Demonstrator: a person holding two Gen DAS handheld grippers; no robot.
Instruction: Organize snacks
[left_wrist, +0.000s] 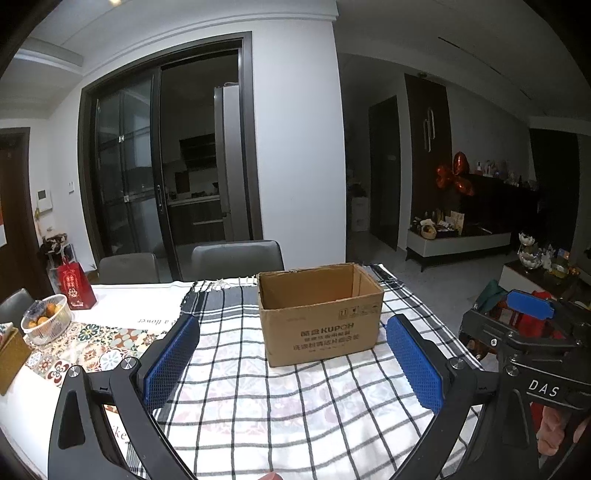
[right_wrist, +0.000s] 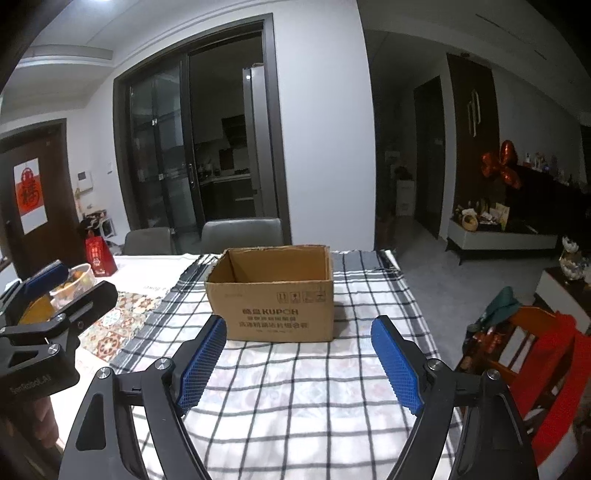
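The box (left_wrist: 320, 314) is set open-topped on the checked cloth (left_wrist: 295, 398), straight ahead of both grippers and apart from them. The left gripper (left_wrist: 295, 363) and right gripper (right_wrist: 299, 363) are spread wide with nothing between the jaws. No snacks can be seen inside it.

Dining room at night
White walls (left_wrist: 295, 129), dark sliding glass doors (left_wrist: 125, 170), two grey chairs (left_wrist: 236, 254), checked tablecloth (left_wrist: 295, 398)

"KUPOH" on cardboard box (left_wrist: 320, 314), "DAS" on right hand-held gripper (left_wrist: 532, 321), "a flower" on table runner (left_wrist: 147, 317)
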